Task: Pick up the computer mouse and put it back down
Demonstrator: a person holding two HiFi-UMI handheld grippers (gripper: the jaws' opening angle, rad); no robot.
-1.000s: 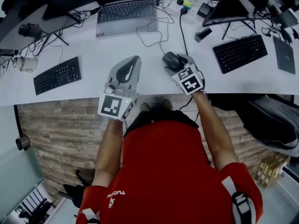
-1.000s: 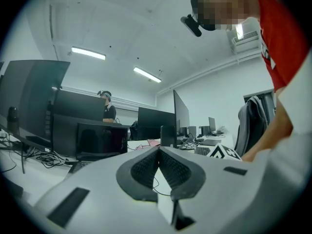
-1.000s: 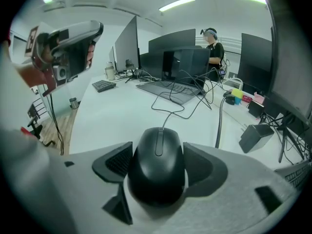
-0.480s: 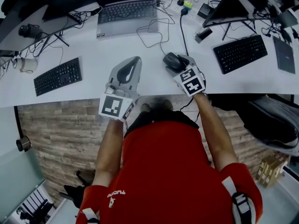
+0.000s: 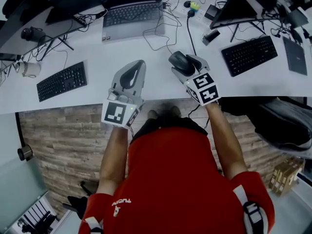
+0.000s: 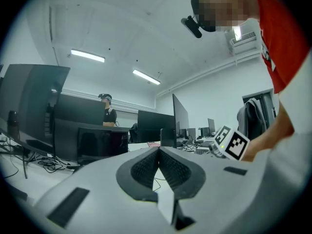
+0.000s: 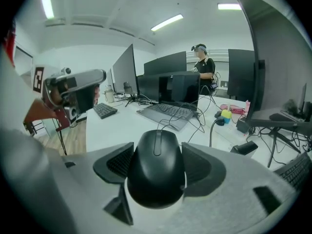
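The right gripper (image 5: pixel 189 61) has just squeezed in a little on the black computer mouse (image 5: pixel 178 60). Its two jaws are wide apart and press on the sides of the mouse. A moment ago the mouse sat low on the white desk (image 5: pixel 97 89). Now the gripper has gone up, and the mouse looks lifted just off the desk, near its front edge. The left gripper (image 5: pixel 139 65) waits beside it, closed tight with nothing in it. So the picking-up part looks done. What is left is to bring the mouse back down softly and let it go
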